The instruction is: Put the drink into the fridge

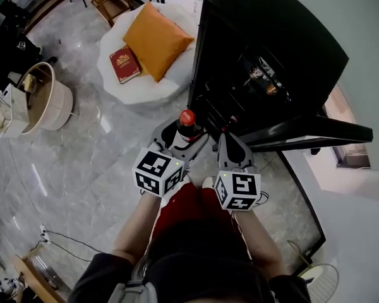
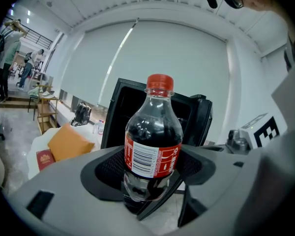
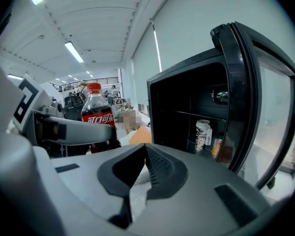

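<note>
A cola bottle (image 1: 187, 124) with a red cap and red label stands upright between the jaws of my left gripper (image 1: 183, 141), which is shut on its lower body (image 2: 153, 146). The bottle is in front of a small black fridge (image 1: 265, 55) whose glass door (image 1: 316, 131) hangs open to the right. My right gripper (image 1: 230, 145) is beside the left one, close to the fridge opening. Its jaws (image 3: 145, 154) meet at the tip with nothing between them. From the right gripper view the bottle (image 3: 98, 119) is at the left and the fridge interior (image 3: 187, 117) is straight ahead.
Cans (image 3: 203, 134) stand on a shelf inside the fridge. A white round seat with an orange cushion (image 1: 156, 40) and a red book (image 1: 125, 64) sits left of the fridge. A white bin (image 1: 47, 100) stands farther left on the marble floor. A fan (image 1: 319, 283) is at lower right.
</note>
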### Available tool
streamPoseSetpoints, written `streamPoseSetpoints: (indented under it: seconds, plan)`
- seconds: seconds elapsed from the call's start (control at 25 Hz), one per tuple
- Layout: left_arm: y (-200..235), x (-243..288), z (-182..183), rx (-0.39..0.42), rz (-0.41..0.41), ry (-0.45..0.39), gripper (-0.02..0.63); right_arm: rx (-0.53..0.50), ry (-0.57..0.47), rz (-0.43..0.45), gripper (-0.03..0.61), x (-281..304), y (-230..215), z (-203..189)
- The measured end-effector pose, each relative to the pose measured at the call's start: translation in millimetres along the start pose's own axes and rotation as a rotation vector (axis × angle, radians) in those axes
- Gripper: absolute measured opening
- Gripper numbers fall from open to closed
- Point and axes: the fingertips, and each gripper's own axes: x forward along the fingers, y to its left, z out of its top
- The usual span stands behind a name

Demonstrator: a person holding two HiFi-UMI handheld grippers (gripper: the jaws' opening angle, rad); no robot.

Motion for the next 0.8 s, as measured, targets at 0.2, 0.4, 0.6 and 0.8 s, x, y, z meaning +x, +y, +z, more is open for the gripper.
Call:
streamPoseSetpoints:
  seconds: [0.2,0.4,0.6,0.8]
  plan:
    - [18.5,30.5,-11.6,0.01,-0.001,0.014,0.322,0.007,0.001,-0.006,0.017,30.0,-9.3,-8.7]
    - [45.8,60.6,-29.2,0.002,0.014,0.013,0.322,0.022,0.033,-0.014,0.017,67.5,-16.3,-29.9]
    - [71.2,88.7,-53.0,-0.016,0.017,0.022,0.322,0.043,0.067,-0.045,0.017,101.0,-21.2,-57.2]
    - [88.7,118.8,-74.0,0.004,-0.017,0.026,0.322,0.098,0.102,-0.07,0.017,128.2,-26.6,-93.8]
